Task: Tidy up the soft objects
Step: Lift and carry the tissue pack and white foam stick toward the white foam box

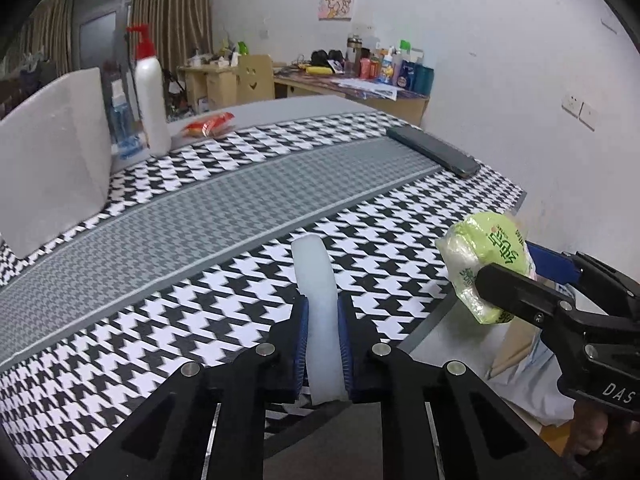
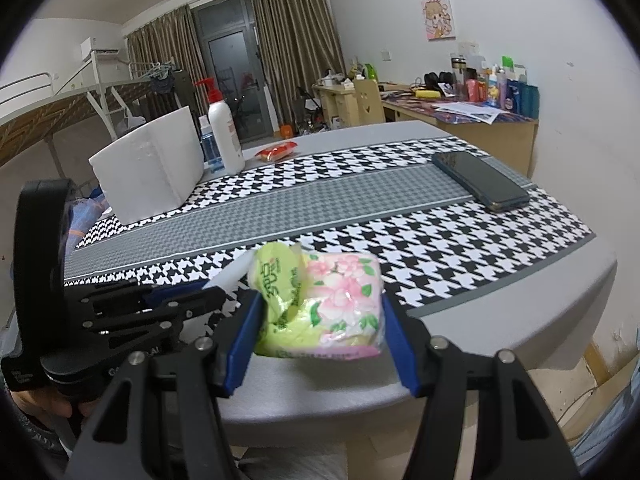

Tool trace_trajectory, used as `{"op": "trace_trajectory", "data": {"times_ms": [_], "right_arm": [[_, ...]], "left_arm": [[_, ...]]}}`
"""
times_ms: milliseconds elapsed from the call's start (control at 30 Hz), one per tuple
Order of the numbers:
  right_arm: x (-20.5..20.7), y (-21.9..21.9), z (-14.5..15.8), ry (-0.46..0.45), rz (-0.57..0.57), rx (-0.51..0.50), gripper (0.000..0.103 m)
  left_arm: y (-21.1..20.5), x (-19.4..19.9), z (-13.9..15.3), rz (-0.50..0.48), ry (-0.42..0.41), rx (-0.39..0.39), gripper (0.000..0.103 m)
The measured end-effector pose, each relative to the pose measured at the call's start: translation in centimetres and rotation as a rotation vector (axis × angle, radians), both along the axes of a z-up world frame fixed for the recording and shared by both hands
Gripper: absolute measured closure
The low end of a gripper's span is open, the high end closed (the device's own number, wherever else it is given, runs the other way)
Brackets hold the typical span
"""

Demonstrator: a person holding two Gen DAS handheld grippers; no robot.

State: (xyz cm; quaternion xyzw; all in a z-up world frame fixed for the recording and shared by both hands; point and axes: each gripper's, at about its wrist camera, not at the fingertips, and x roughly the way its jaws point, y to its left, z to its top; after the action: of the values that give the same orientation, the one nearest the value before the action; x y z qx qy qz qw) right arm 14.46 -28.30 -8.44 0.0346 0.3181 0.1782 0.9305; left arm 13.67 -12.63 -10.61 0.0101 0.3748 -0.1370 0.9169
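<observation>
My left gripper (image 1: 323,340) is shut on a white foam strip (image 1: 316,304) and holds it over the near edge of the houndstooth table (image 1: 240,200). My right gripper (image 2: 318,322) is shut on a green and pink floral tissue pack (image 2: 320,304), held just above the table's front edge. The tissue pack (image 1: 486,264) and the right gripper (image 1: 520,288) also show at the right of the left wrist view. The left gripper shows at the left of the right wrist view (image 2: 176,300). A white foam box (image 2: 152,164) stands at the table's far left.
A white pump bottle (image 2: 225,136) and a small blue bottle (image 2: 208,148) stand behind the foam box. A red snack packet (image 2: 276,150) lies at the back. A dark phone (image 2: 480,184) lies at the right. A cluttered desk (image 2: 460,112) stands beyond.
</observation>
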Motion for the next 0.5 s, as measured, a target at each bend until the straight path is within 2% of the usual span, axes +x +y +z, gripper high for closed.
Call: {"op": "trace_trajectory", "data": {"times_ms": [500], "right_arm": [[0.3, 2.1, 2.4, -0.054, 0.054, 0.008, 0.039]], "left_arm": [[3.2, -1.2, 4.1, 0.074, -0.115, 0.020, 0.087]]}}
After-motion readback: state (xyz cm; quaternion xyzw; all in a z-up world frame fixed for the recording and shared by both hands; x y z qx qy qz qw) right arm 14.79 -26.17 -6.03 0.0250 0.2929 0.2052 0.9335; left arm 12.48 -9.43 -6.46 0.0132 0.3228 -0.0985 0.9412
